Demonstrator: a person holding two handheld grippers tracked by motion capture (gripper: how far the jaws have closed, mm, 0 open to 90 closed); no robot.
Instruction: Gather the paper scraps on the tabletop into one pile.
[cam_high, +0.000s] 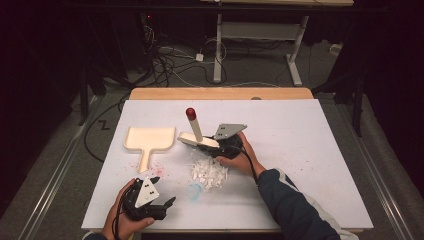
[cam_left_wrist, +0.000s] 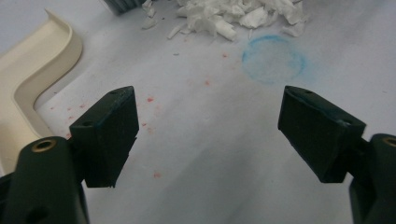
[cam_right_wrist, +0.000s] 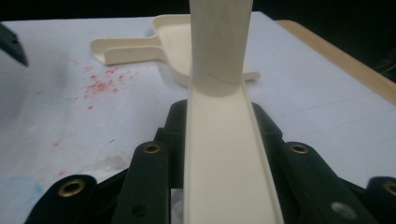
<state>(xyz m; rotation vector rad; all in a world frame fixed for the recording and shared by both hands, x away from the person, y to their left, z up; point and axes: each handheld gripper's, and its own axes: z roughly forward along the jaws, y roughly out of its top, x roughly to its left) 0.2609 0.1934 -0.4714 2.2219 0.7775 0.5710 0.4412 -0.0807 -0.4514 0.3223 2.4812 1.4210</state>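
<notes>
Sweep step in hand, judged: the brush is clamped in the right gripper, jaws pinched on its cream head; in the right gripper view the handle rises straight up between the jaws. Red tip of the handle points up and away in the high view.

Landmark: the pile of white scraps.
- Brush head is held just behind the pile, close to its far edge; contact with the scraps cannot be told.
- Dustpan lies flat, behind and to the left of the pile, apart from it, handle toward the person. Not gripped.
- Left gripper is parked in front and to the left of the pile, jaws spread wide, nothing between them; in the left gripper view bare paper is seen between the pads, with the pile beyond.
- Blue ring stain sits just in front of the pile; red specks lie to its left, near the dustpan handle.

Next move, judged: the dustpan handle is to be taken by the left gripper and the pan's open lip set against the pile's side. The brush is then to be lowered behind the scraps and drawn toward the pan. A low bristle angle is needed, or light scraps will be scattered.
</notes>
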